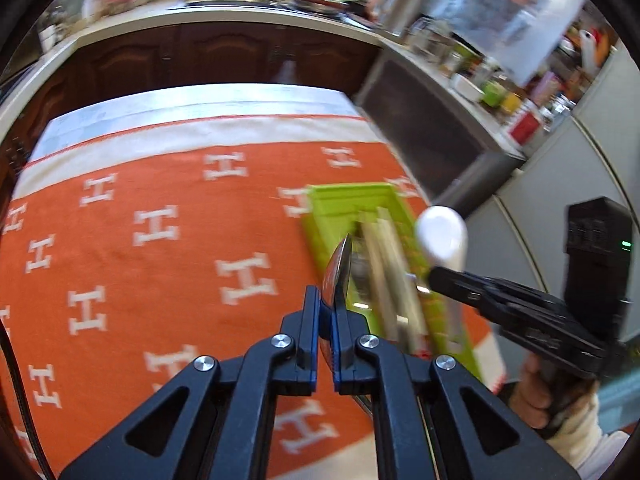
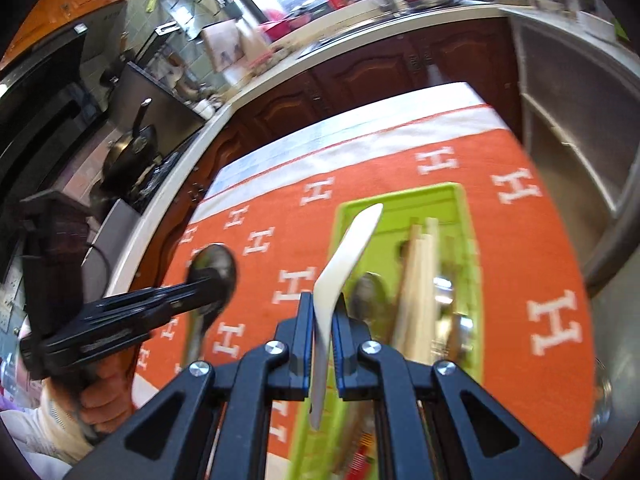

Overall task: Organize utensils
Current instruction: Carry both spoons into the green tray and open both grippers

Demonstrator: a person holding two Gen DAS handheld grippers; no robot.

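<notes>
My left gripper (image 1: 326, 312) is shut on a metal spoon (image 1: 339, 270), held edge-on above the orange cloth beside the green utensil tray (image 1: 344, 200). My right gripper (image 2: 323, 316) is shut on a white plastic spoon (image 2: 348, 248), held over the tray (image 2: 452, 196). The tray holds wooden chopsticks (image 2: 420, 272) and metal utensils (image 2: 448, 292). The right gripper (image 1: 436, 276) with the white spoon (image 1: 442, 236) also shows in the left wrist view. The left gripper (image 2: 214, 280) with the metal spoon (image 2: 214, 262) shows in the right wrist view.
An orange cloth with white H marks (image 1: 160, 240) covers the table. Dark wood cabinets (image 1: 224, 52) and a cluttered counter (image 1: 472, 68) stand beyond. A stove with a pan (image 2: 132, 152) is at the left in the right wrist view.
</notes>
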